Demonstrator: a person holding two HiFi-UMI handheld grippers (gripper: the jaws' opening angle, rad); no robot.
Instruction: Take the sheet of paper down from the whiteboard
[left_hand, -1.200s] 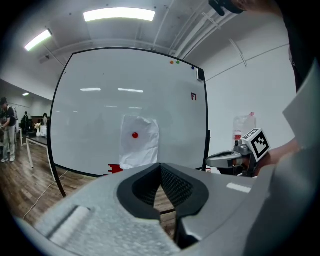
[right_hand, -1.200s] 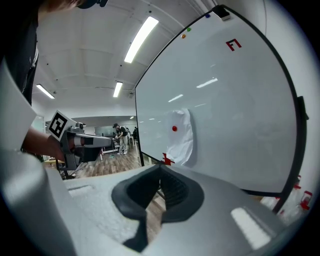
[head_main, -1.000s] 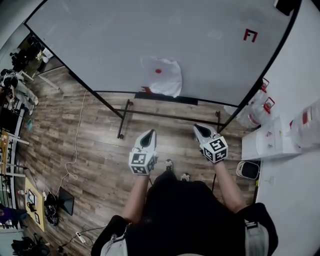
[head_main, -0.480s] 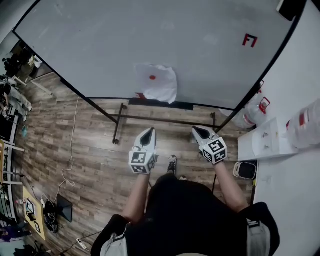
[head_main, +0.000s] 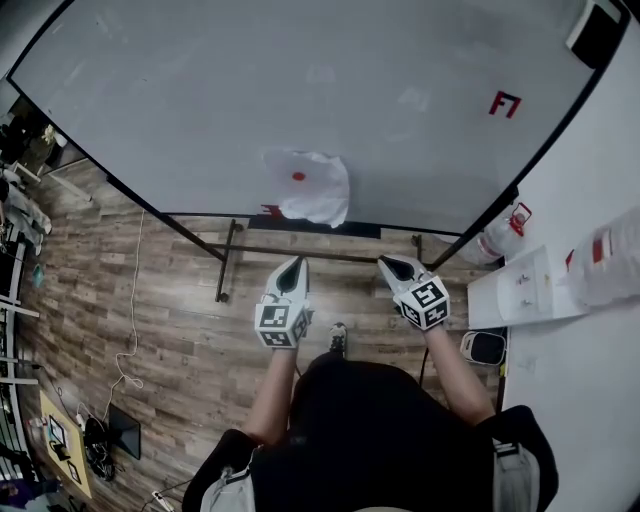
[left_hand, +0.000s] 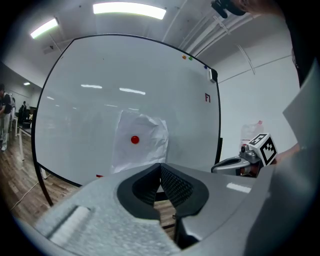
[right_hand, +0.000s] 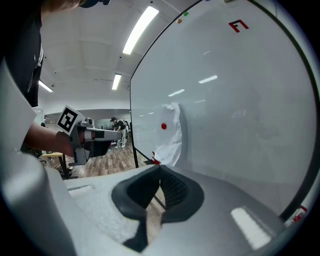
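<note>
Closing in on the sheet of paper (head_main: 310, 190), still up, low on the whiteboard (head_main: 200, 90)
Held there by a red magnet (head_main: 298, 176), crumpled, untouched; drawn nearer the whiteboard than a second ago, with left gripper (head_main: 293, 266) and right gripper (head_main: 388, 263) side by side short of it, both pinched tight on nothing; likely needs jaws parted and more approach before any pull

White paper (head_main: 318, 195), red dot (head_main: 298, 176); white whiteboard (head_main: 230, 90), red mark (head_main: 505, 103); brown wood-grain floor (head_main: 170, 310).

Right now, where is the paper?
In the head view, the paper hangs low on the whiteboard under a red magnet, ahead of the left tool.
</note>
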